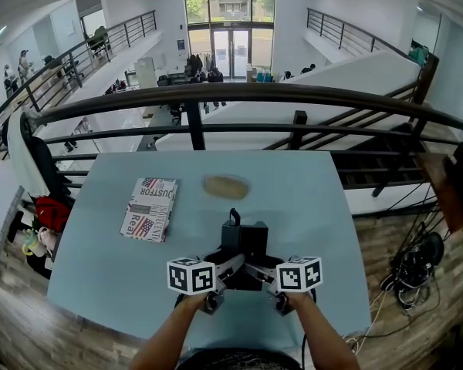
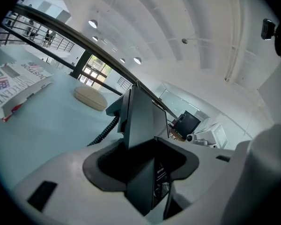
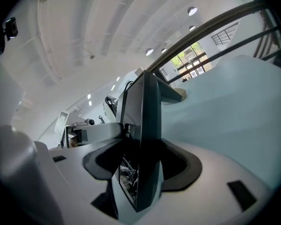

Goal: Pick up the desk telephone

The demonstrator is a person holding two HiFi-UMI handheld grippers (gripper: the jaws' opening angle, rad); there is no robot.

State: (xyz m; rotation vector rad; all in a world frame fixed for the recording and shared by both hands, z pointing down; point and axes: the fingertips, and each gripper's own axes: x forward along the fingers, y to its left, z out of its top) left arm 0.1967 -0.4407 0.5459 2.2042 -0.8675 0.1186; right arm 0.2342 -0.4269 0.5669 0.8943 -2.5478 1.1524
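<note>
**A:** Where is the telephone (image 1: 243, 243) sitting right now?

**B:** You are holding it over the near part of the table (image 1: 324, 206), straight in front of you. Your left gripper (image 1: 225, 268) is clamping its left side and your right gripper (image 1: 258, 270) is clamping its right side. I cannot tell whether it is clearing the tabletop.

**A:** How are my fingers standing?

**B:** Wide apart on both sides. The left fingers (image 2: 56, 172) are pressing on the telephone's thick edge. The right fingers (image 3: 234, 172) are doing the same, and the black body is filling each gap.

**A:** What is lying around it?

**B:** Its coiled cord (image 2: 103, 132) is trailing from its left side. A box printed with flags (image 1: 150, 208) is lying farther off to the left. A tan oval thing (image 1: 226, 186) is sitting beyond the telephone, apart from it.
</note>
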